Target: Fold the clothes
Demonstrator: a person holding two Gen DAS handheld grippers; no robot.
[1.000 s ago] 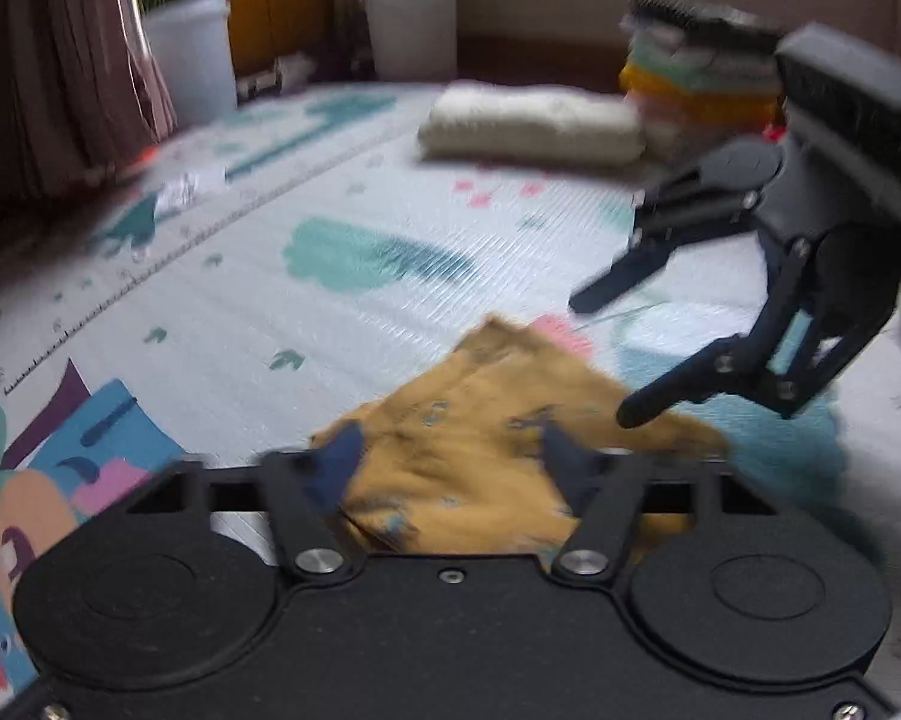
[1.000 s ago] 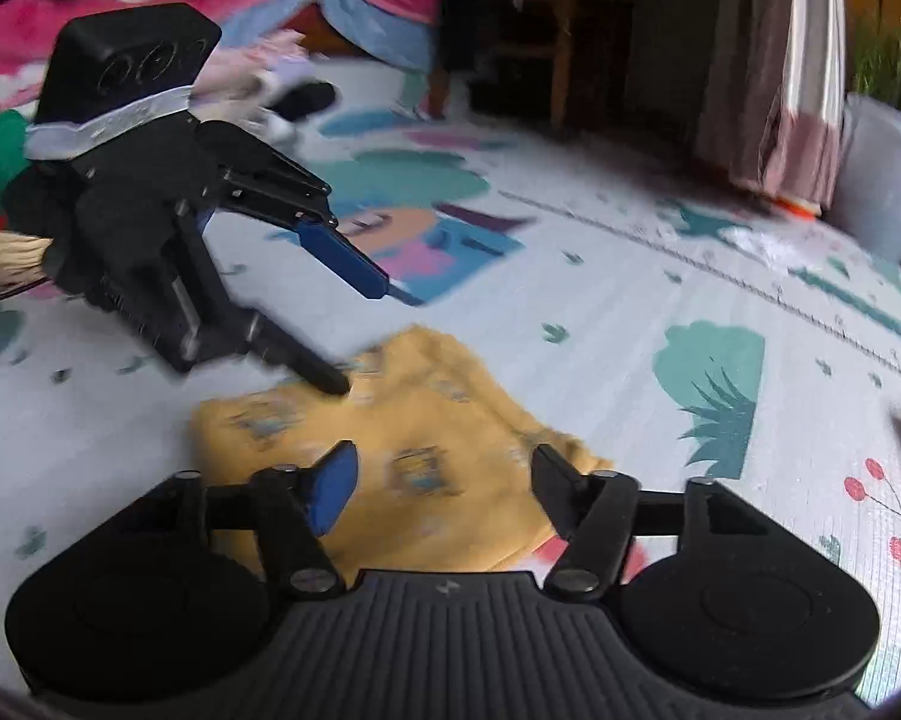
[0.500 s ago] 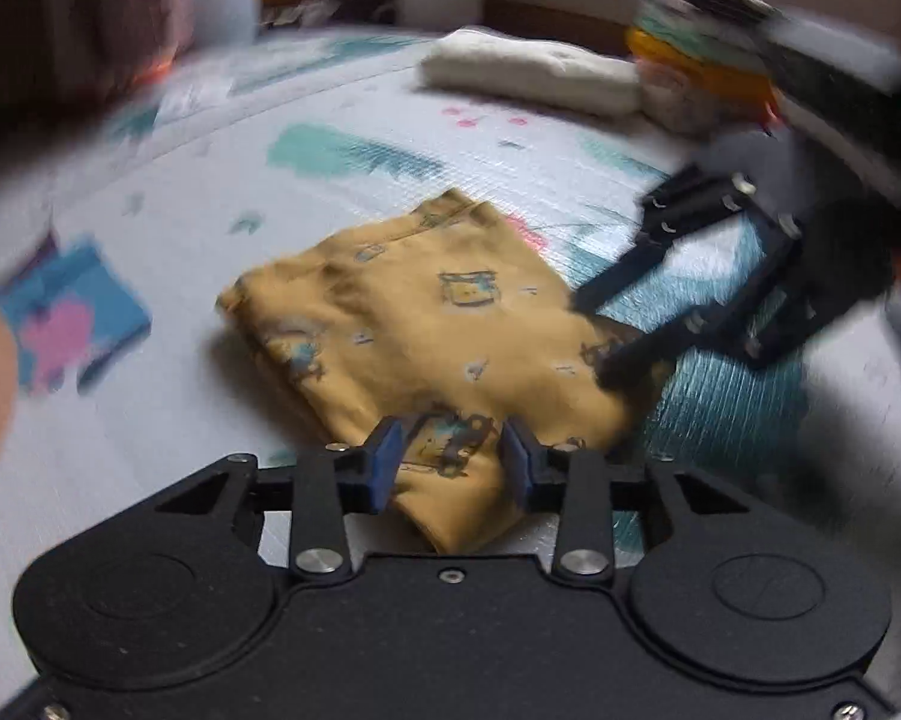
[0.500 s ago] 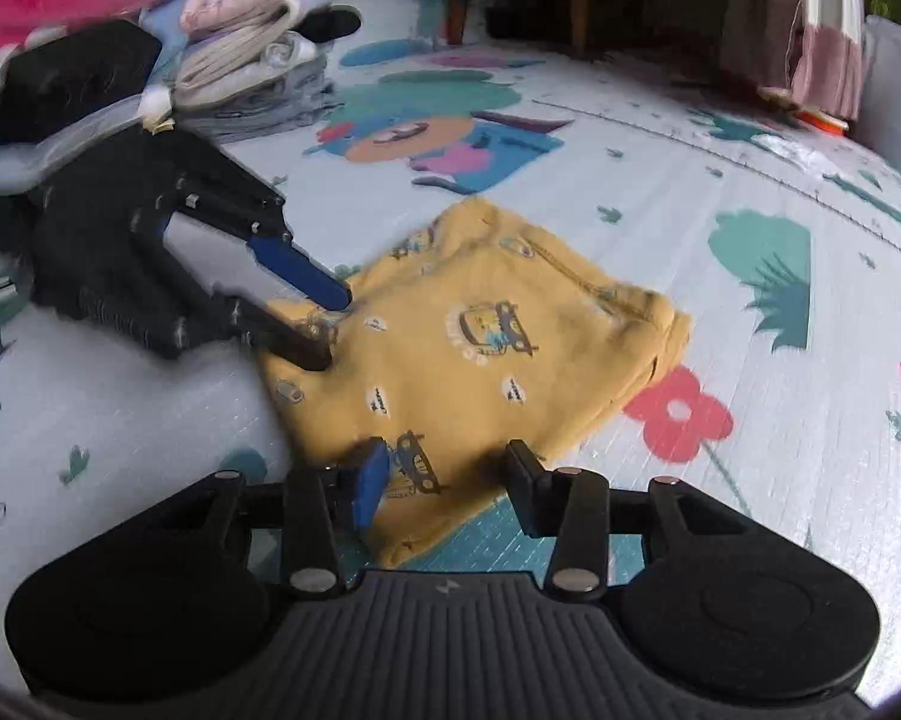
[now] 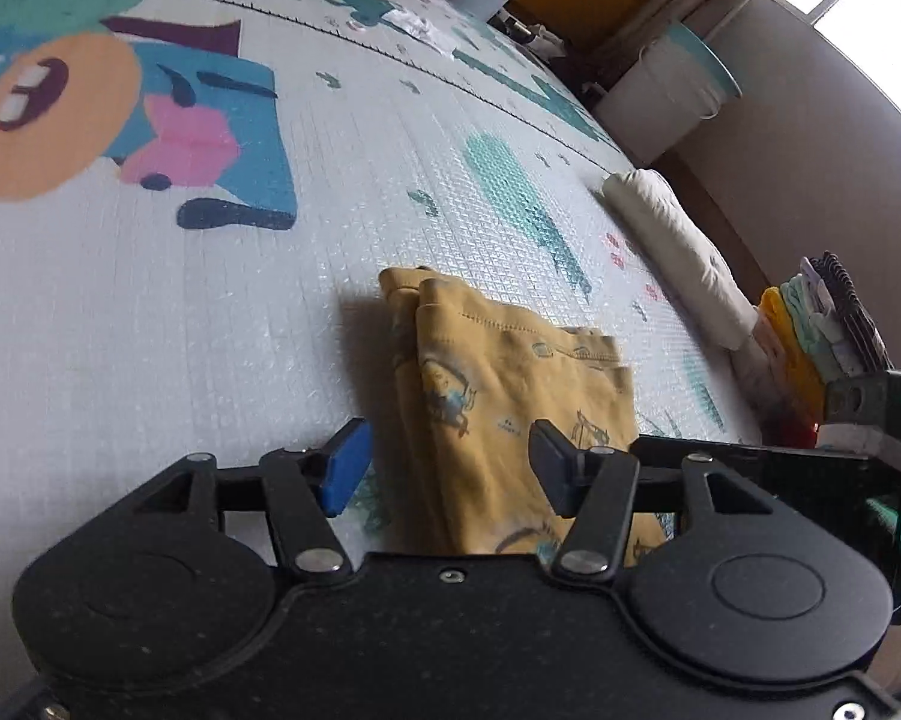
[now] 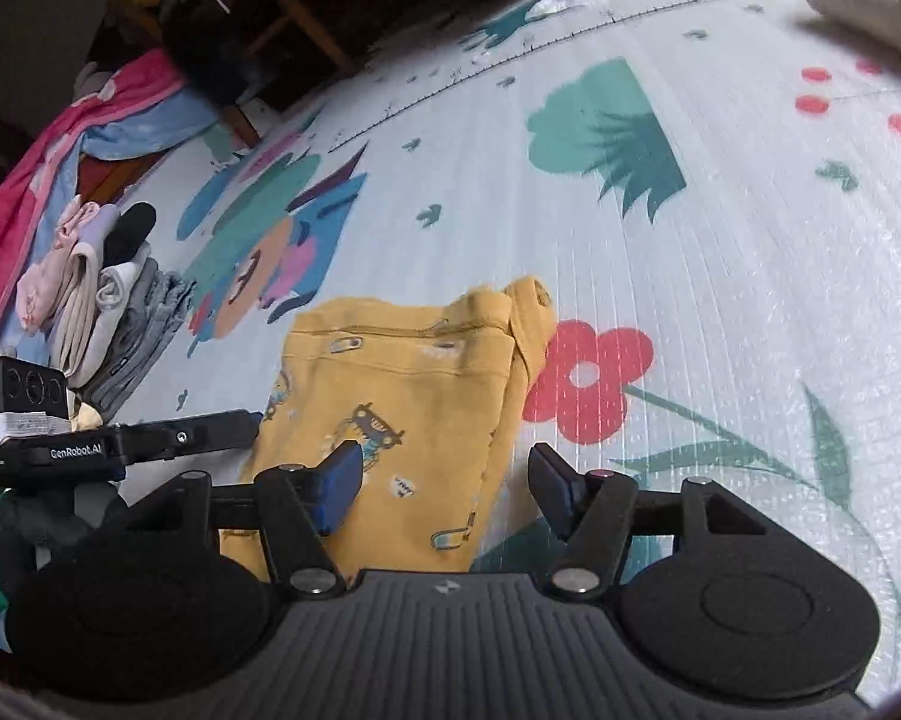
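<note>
The folded yellow garment (image 5: 510, 414) is lying flat on the play mat (image 5: 210, 312), a quilted, glossy sheet embossed with a fine square grid and printed with cartoon shapes. The garment is soft knit cloth forming a thick, roughly rectangular pad of several layers, with a stitched hem line crossing its far end and small vehicle prints scattered over it. The left gripper (image 5: 444, 468) is sitting over the garment's near end with its jaws having just been opening; its blue pad (image 5: 345, 465) is standing over bare mat just beside the cloth, and neither finger is pressing on the fabric, so the grip is released. The right gripper (image 6: 444, 480) is likewise released, jaws just opened, with one finger over the cloth and the other over the mat beside a red flower print (image 6: 588, 378). A rolled cream towel (image 5: 672, 246) is lying near the mat's far edge, and a ribbed stack of folded clothes (image 5: 810, 324) is standing beside it.
</note>
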